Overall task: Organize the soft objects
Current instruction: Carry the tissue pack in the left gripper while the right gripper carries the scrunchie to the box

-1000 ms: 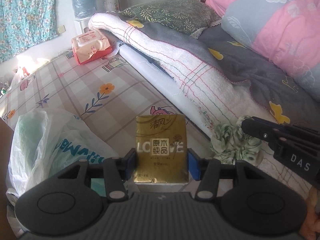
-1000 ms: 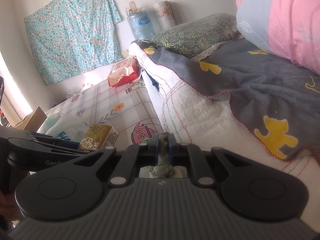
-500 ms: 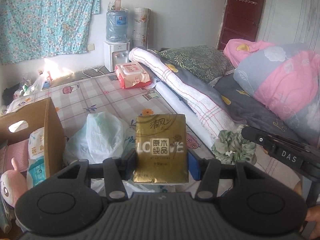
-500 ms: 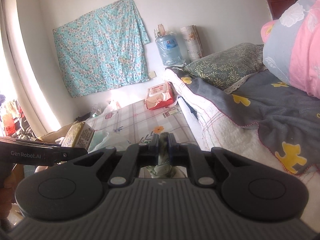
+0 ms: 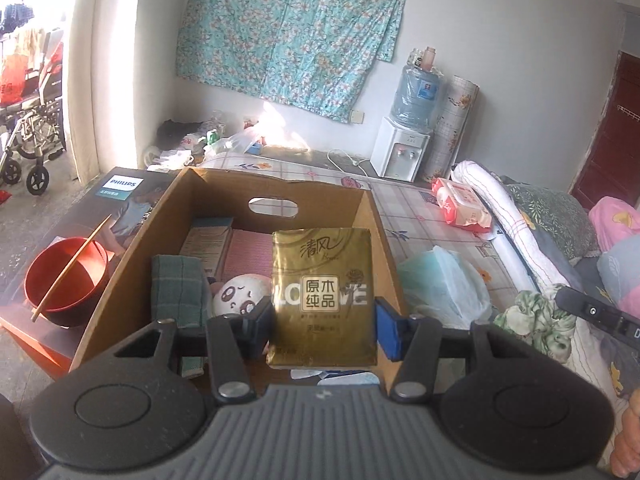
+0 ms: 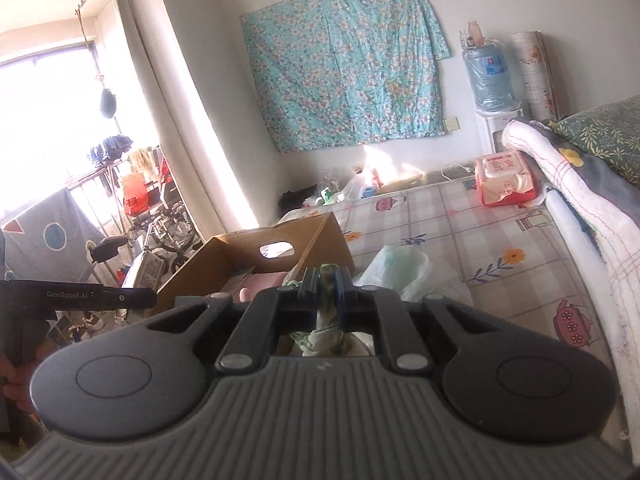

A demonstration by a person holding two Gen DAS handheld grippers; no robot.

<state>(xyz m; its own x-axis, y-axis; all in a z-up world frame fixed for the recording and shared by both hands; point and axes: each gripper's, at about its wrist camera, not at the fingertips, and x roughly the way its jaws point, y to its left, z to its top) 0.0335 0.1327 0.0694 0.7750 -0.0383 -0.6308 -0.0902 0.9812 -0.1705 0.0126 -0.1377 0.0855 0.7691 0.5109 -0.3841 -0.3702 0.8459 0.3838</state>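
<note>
Between the left gripper's [image 5: 323,322] pads sits the gold tissue pack [image 5: 323,296], clamped above the cardboard box [image 5: 280,200] just ahead. A loose squeeze could drop it short. The right gripper [image 6: 329,280], pinching a green cloth [image 6: 325,338], may snag the box wall.

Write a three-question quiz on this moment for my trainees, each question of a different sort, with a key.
1. True or false: the left gripper holds a gold tissue pack.
2. What is the right gripper shut on? A) a red bowl B) a green floral scrunchie C) a wipes pack
3. Fill in: the round white plush face lies inside the ____.

Key:
1. True; both pads press its sides.
2. B, the green floral scrunchie.
3. The cardboard box, beside a folded green checked cloth.
</note>
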